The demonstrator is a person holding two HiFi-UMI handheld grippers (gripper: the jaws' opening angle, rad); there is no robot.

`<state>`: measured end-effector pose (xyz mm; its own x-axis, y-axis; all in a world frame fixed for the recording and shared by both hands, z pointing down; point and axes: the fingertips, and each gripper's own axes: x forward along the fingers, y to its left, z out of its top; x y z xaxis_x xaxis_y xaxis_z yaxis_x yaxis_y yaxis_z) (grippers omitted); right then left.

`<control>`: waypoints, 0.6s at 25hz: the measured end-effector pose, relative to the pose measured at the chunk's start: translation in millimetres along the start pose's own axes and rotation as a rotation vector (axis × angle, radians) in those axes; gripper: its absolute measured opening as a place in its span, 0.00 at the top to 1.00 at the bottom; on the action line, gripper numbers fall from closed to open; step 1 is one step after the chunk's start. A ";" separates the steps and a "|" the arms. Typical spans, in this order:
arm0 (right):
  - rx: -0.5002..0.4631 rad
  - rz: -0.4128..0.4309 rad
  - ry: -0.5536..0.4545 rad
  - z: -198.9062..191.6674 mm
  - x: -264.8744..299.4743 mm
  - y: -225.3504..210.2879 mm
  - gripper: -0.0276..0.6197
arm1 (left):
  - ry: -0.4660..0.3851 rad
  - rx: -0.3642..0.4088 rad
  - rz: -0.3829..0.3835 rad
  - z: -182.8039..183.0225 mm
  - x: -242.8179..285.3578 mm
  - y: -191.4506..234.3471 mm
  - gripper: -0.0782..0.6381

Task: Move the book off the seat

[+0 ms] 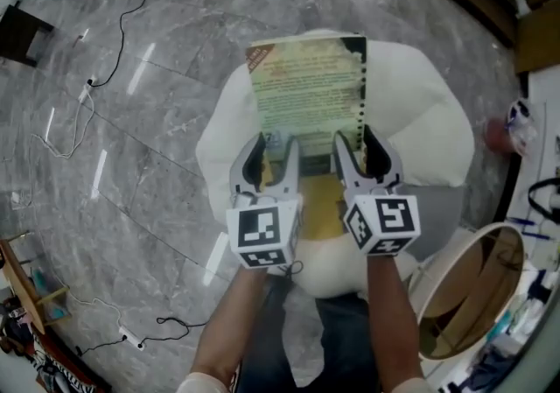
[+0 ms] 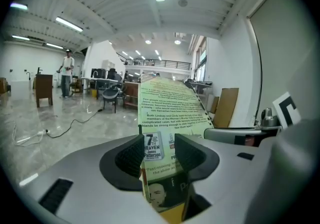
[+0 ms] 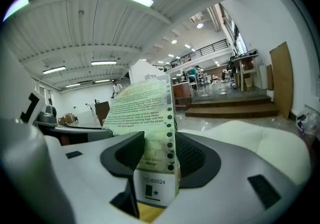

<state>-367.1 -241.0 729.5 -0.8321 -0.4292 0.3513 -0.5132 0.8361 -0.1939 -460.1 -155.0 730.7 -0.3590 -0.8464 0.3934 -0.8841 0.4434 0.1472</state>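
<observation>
A paperback book (image 1: 306, 89) with a green back cover and a yellow lower part hangs in the air above a white cushioned seat (image 1: 429, 111). Both grippers hold its near end. My left gripper (image 1: 273, 153) is shut on the book's left edge, and my right gripper (image 1: 357, 144) is shut on its right, spine-side edge. In the left gripper view the book (image 2: 170, 111) rises between the dark pads (image 2: 131, 157) of the left gripper (image 2: 159, 152). In the right gripper view the book (image 3: 145, 106) stands between the jaws of the right gripper (image 3: 159, 157), with the seat (image 3: 260, 140) below right.
Grey marble floor (image 1: 149, 164) surrounds the seat, with cables (image 1: 114, 59) and a power strip (image 1: 131, 336) on it. A round wooden-rimmed tub (image 1: 472, 295) and clutter stand at the right. A person (image 2: 66, 73) stands far off by desks and chairs.
</observation>
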 end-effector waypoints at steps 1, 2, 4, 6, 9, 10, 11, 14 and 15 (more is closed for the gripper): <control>-0.004 -0.003 -0.020 23.2 -8.7 6.2 0.64 | -0.018 0.006 -0.004 23.5 -10.1 -2.4 0.62; -0.009 -0.005 -0.038 46.0 -18.2 12.8 0.64 | -0.033 0.011 -0.009 46.4 -21.0 -4.9 0.62; -0.023 -0.011 -0.070 90.6 -39.4 26.0 0.64 | -0.061 0.018 -0.017 90.5 -44.6 -10.8 0.62; -0.031 -0.020 -0.099 133.2 -61.4 38.1 0.64 | -0.087 0.026 -0.024 132.7 -68.1 -17.9 0.62; -0.035 -0.034 -0.141 194.0 -90.1 57.2 0.64 | -0.122 0.040 -0.039 194.0 -100.5 -25.1 0.62; -0.039 -0.038 -0.153 213.1 -99.0 64.4 0.64 | -0.132 0.041 -0.046 212.7 -111.1 -26.4 0.62; -0.046 -0.042 -0.165 231.2 -107.9 71.3 0.64 | -0.141 0.042 -0.054 230.2 -121.6 -27.8 0.62; -0.067 -0.049 -0.210 280.1 -135.8 88.5 0.64 | -0.180 0.052 -0.069 277.9 -152.7 -35.4 0.62; -0.070 -0.052 -0.224 293.0 -147.0 94.1 0.64 | -0.191 0.057 -0.073 290.9 -164.6 -38.8 0.62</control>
<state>-354.7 -199.3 391.2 -0.8351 -0.5304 0.1460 -0.5468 0.8295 -0.1140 -453.7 -118.7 396.2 -0.3391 -0.9186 0.2032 -0.9234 0.3663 0.1147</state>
